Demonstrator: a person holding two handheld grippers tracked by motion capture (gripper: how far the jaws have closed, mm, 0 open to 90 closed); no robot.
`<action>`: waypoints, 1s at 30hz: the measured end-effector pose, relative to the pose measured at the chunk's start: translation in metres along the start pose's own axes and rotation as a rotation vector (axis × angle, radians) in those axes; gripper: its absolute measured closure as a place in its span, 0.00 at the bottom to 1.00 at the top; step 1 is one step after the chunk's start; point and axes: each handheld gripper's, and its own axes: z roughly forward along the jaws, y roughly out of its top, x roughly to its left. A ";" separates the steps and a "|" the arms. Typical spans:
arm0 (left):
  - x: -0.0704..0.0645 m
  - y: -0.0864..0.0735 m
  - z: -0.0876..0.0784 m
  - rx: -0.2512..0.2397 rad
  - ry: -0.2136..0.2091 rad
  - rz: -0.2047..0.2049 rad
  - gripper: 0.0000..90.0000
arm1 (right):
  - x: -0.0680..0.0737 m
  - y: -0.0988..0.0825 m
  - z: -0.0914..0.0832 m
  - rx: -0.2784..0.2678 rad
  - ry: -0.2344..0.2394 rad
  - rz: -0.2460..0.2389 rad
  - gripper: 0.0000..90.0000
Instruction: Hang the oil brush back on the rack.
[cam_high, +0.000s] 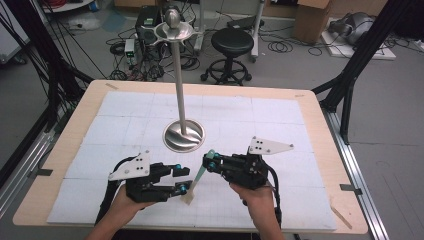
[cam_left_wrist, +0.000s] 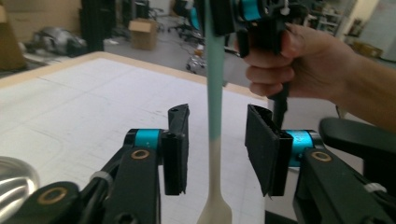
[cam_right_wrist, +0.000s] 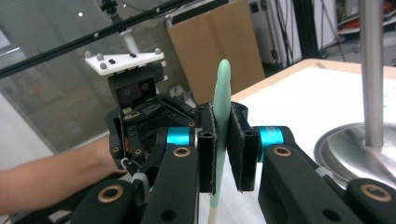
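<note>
Table (cam_high: 320, 150): a pale mat is covering most of the wooden top, and both hands are working above its near middle.
Metal stand (cam_high: 183, 90): its tall pole is rising from a round base just beyond the grippers, carrying a small dish and a ball at the top.
Right gripper (cam_high: 206, 161): its jaws are pinching the teal handle end of the spatula between the pads, flat faces against the blade of the handle; it is carrying the tool alone.
Left gripper (cam_high: 183, 178): its jaws are standing partly open on either side of the spatula, pads clear of it, nothing held.
Spatula (cam_left_wrist: 215, 93): a slim teal-and-cream tool hanging in the air between the two grippers, cream paddle end pointing down toward the mat.
Doing the handover well: the right gripper should probably be keeping its squeeze firm and the handle steady while the left hand is backing straight off, so an open pad is not knocking the shaft sideways.
Hard to make out: the paddle tip is running off the bottom edge in the left gripper view, and whether it is brushing the mat I cannot tell; the stand's top is cut off in the right gripper view.
</note>
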 end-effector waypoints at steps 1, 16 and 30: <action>0.000 0.001 0.002 0.008 -0.021 -0.001 0.65 | 0.000 0.001 0.000 0.005 0.008 -0.007 0.92; 0.006 0.003 0.012 0.003 -0.137 -0.031 0.74 | 0.000 0.005 0.003 0.026 0.186 -0.091 0.92; 0.005 0.001 0.015 0.030 -0.110 -0.002 0.93 | 0.003 0.002 0.000 -0.038 0.109 -0.079 0.49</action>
